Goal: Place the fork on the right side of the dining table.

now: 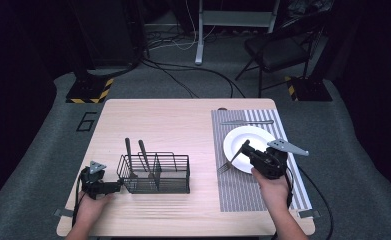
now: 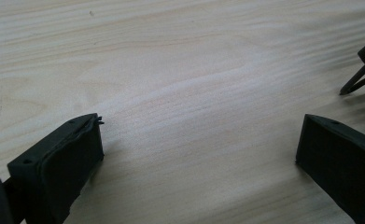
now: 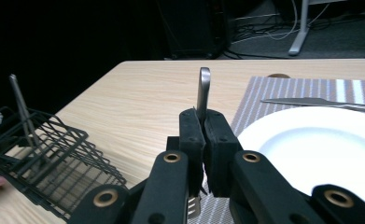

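Note:
A metal fork (image 3: 204,91) is clamped between the jaws of my right gripper (image 3: 206,126), handle up and tines (image 3: 193,205) down. In the high view that right gripper (image 1: 246,148) hovers at the left edge of the white plate (image 1: 255,136), and the fork (image 1: 227,164) slants down over the striped placemat (image 1: 243,195). My left gripper (image 1: 117,185) rests open just left of the black wire cutlery caddy (image 1: 173,175). Its jaws stand wide apart over bare wood, and between them the left gripper (image 2: 201,140) holds nothing.
Two utensils (image 1: 128,150) stand upright in the caddy's left compartments. A knife (image 1: 246,122) lies across the placemat beyond the plate. The caddy's corner (image 2: 364,70) shows at the left gripper view's right edge. A folding chair (image 1: 278,50) and cables sit on the floor beyond the table.

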`<action>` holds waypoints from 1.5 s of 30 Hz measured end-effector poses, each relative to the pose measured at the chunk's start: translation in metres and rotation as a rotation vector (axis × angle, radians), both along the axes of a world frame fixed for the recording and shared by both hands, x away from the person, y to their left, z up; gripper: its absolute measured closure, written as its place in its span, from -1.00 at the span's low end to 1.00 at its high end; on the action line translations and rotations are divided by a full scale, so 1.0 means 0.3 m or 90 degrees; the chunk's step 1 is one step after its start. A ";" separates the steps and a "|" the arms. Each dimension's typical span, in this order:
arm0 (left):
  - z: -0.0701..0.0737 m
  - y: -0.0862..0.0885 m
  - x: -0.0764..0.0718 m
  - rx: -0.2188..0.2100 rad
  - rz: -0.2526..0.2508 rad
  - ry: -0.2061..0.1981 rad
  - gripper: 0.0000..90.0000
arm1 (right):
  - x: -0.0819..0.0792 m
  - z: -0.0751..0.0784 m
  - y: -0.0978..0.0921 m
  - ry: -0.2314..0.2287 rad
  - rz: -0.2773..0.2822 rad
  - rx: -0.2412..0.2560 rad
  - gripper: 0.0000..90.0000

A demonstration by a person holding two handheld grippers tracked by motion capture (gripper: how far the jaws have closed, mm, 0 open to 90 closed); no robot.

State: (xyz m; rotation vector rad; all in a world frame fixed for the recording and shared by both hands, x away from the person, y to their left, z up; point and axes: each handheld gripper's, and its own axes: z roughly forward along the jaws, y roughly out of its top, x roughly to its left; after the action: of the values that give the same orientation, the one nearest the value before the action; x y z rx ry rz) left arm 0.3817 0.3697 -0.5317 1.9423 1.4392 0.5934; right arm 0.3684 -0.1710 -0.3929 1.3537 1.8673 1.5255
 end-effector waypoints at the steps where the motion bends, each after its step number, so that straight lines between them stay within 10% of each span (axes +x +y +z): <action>1: 0.000 0.000 0.000 0.001 0.000 -0.001 -1.00 | -0.006 -0.005 -0.002 -0.001 -0.004 -0.002 0.93; 21: 0.000 0.000 0.000 0.000 0.000 0.001 -1.00 | -0.058 -0.097 -0.046 0.023 -0.050 -0.010 0.93; 45: 0.000 0.000 0.000 0.001 0.000 0.000 -1.00 | -0.086 -0.189 -0.178 0.076 -0.105 0.116 0.91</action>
State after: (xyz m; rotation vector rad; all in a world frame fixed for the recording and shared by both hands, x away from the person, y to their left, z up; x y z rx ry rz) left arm 0.3817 0.3697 -0.5317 1.9430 1.4387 0.5947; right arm 0.3427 -0.2245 -0.4497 1.6702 1.6682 1.5921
